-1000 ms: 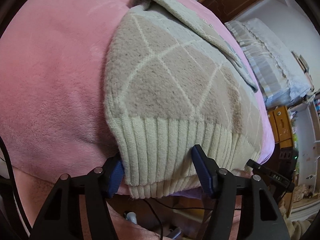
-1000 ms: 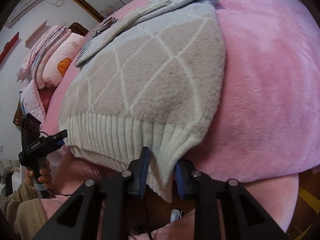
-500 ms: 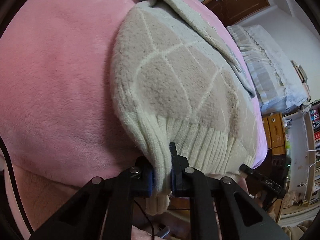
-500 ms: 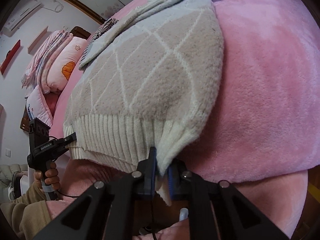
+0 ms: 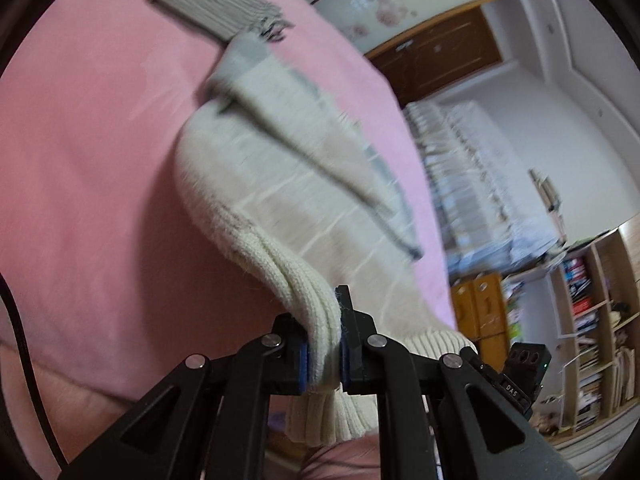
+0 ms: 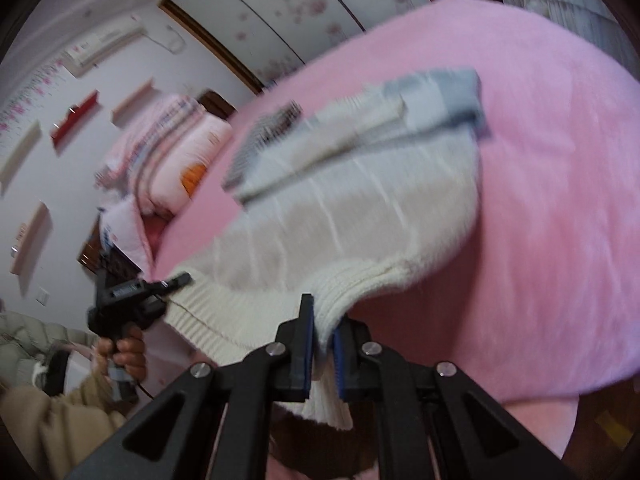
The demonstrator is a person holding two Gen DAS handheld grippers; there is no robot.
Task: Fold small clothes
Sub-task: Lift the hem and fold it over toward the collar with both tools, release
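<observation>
The left gripper (image 5: pixel 324 354) has its jaws clamped on the ribbed cream hem of the small sweater (image 5: pixel 288 200), at one bottom corner. The right gripper (image 6: pixel 320 354) has its jaws pinched on the hem at the other corner. Between them the hem hangs raised off the pink blanket (image 5: pixel 88 160), while the sweater's upper part and folded sleeve lie on the blanket covering the bed.
</observation>
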